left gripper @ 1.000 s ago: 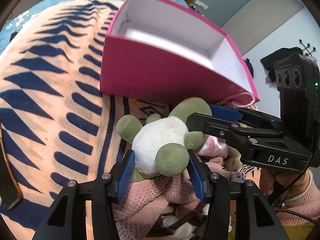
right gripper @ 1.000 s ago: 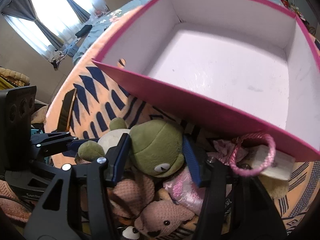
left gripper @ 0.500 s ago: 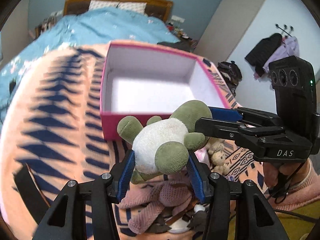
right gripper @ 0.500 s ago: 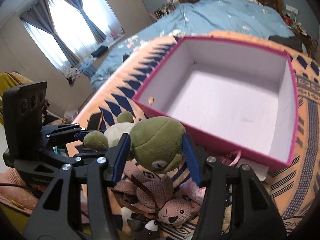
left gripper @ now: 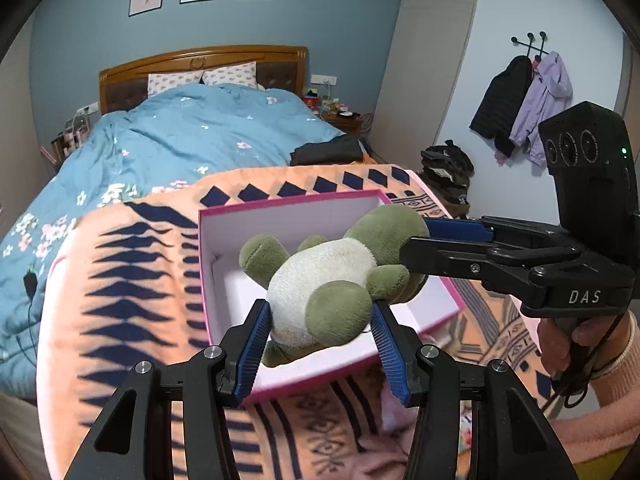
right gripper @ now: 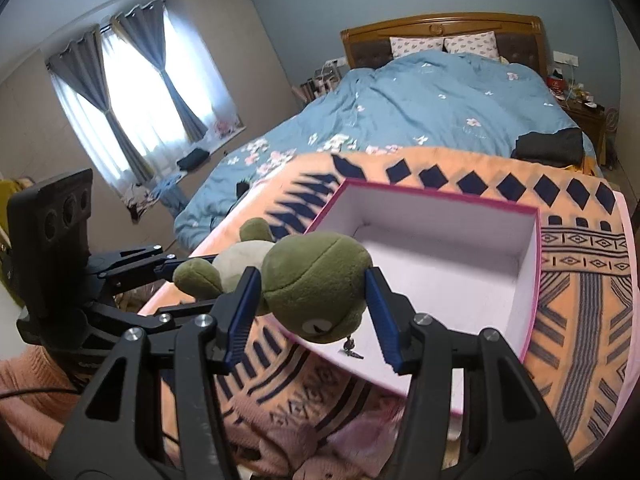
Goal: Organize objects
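Our grippers [left gripper: 320, 344] are black with ribbed blue pads [left gripper: 253, 350], silver screws, white "DAS" lettering, and a pink knit sleeve [left gripper: 612, 364].

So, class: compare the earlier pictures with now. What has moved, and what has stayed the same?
The green plush frog has been lifted off the toy pile to above the pink box. Unchanged: left hand-held gripper clamps its body, right hand-held gripper its head; the box is empty.

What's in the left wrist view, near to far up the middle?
left gripper → frog plush → pink box → orange blanket → blue duvet → headboard
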A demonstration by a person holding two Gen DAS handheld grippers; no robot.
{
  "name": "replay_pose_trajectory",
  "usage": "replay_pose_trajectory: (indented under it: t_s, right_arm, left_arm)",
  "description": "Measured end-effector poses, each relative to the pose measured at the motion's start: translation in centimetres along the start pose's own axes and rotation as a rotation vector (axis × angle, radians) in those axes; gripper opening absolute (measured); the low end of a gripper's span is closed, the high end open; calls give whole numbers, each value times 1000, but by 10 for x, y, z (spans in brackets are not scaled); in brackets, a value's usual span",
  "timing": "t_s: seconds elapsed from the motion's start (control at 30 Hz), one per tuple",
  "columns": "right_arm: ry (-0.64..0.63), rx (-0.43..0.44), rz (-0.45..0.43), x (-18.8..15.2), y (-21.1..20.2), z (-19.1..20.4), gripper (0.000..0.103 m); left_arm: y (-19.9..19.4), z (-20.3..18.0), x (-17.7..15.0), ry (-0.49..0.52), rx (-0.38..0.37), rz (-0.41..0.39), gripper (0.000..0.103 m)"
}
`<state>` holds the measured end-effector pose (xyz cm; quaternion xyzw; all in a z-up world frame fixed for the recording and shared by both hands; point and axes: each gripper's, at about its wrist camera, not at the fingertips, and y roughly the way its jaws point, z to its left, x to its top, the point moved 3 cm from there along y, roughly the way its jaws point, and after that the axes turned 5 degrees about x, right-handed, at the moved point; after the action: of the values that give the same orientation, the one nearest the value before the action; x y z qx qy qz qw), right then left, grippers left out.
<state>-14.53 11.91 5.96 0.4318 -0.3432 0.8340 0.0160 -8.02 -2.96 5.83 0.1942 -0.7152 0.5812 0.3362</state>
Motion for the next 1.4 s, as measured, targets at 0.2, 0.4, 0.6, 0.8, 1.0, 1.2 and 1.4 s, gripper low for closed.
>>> replay_pose_trajectory:
  t_s: [0.2, 0.4, 0.6, 0.8, 1.0, 1.2, 1.4]
  right_arm:
    - [33, -2, 39, -1, 28, -22, 57]
    - [105, -25, 146, -35, 65, -46, 56]
    - [154, -7, 235, -60, 86, -61, 55]
    - [171, -49, 245, -72, 80, -73, 55]
    - [188, -45, 208, -75, 46, -76, 56]
    - [175, -35, 170, -86, 13, -66, 56]
    - [165, -31, 214, -105, 10, -52, 56]
  left_arm:
    - [39, 13, 5, -4, 13, 38, 51]
    - [79, 18, -19, -6, 24, 145, 51]
    - [96, 16, -35, 1, 45, 204, 48]
    - [94, 15, -49, -5, 70, 224, 48]
    - [70, 16, -54, -52, 81, 173, 64]
    - [40, 0, -56, -73, 40, 90, 79]
    - [40, -25, -72, -58, -29, 111, 81]
